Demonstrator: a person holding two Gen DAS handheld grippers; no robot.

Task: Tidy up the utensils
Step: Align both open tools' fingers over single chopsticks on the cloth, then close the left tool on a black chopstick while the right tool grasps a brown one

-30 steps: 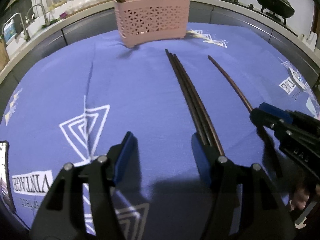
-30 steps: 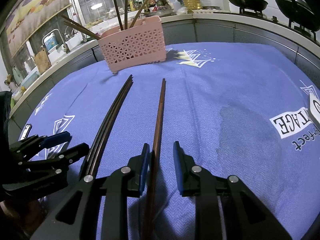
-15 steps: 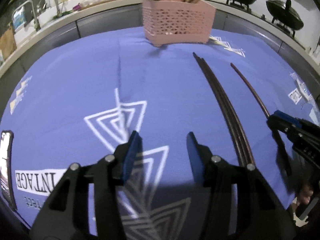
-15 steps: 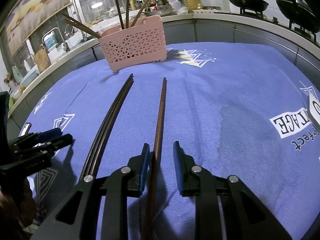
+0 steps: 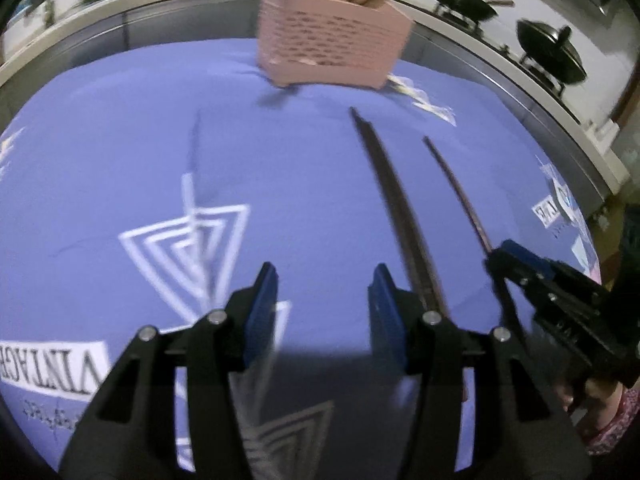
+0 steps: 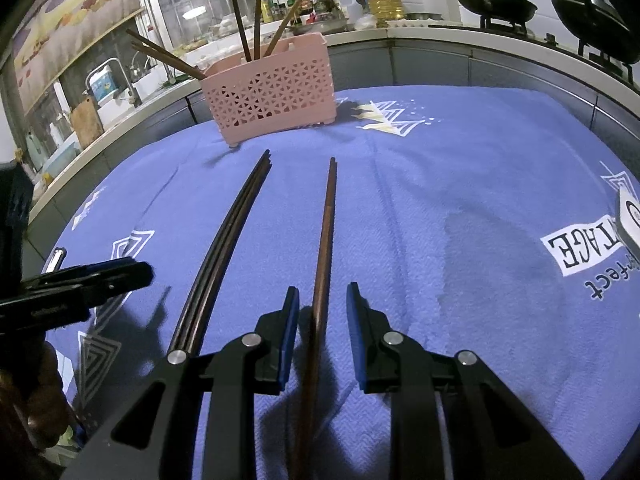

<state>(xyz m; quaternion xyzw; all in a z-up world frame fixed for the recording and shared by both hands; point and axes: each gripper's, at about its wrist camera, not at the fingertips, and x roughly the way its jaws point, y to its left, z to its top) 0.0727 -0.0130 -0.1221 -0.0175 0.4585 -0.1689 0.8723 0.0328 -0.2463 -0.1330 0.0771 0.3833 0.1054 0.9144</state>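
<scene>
Two hand-held grippers are seen. The left hand-held gripper [image 5: 323, 292] is released, its blue pads apart over bare cloth with nothing between them. The right hand-held gripper [image 6: 322, 312] is also released: its pads stand either side of a single brown chopstick [image 6: 325, 248] without pressing on it.

A bundle of dark chopsticks [image 6: 224, 248] lies just left of the right hand-held gripper and just right of the left one; three sticks can be counted at the far tips in the right wrist view, while in the left wrist view they blur into one dark strip [image 5: 394, 204]. The single chopstick is beside the bundle, apart from it.

One pink basket [image 6: 272, 92] stands ahead of both hand-held grippers at the far end of the blue cloth [image 6: 460, 184] covering the desk. Five chopsticks upright or leaning in it are counted from the right wrist view; the left view shows the basket [image 5: 332, 40] blurred.

Two black woks [image 6: 496, 0] are seen beyond the desk in both views. A hand under the right hand-held gripper is shown only in the left view.
</scene>
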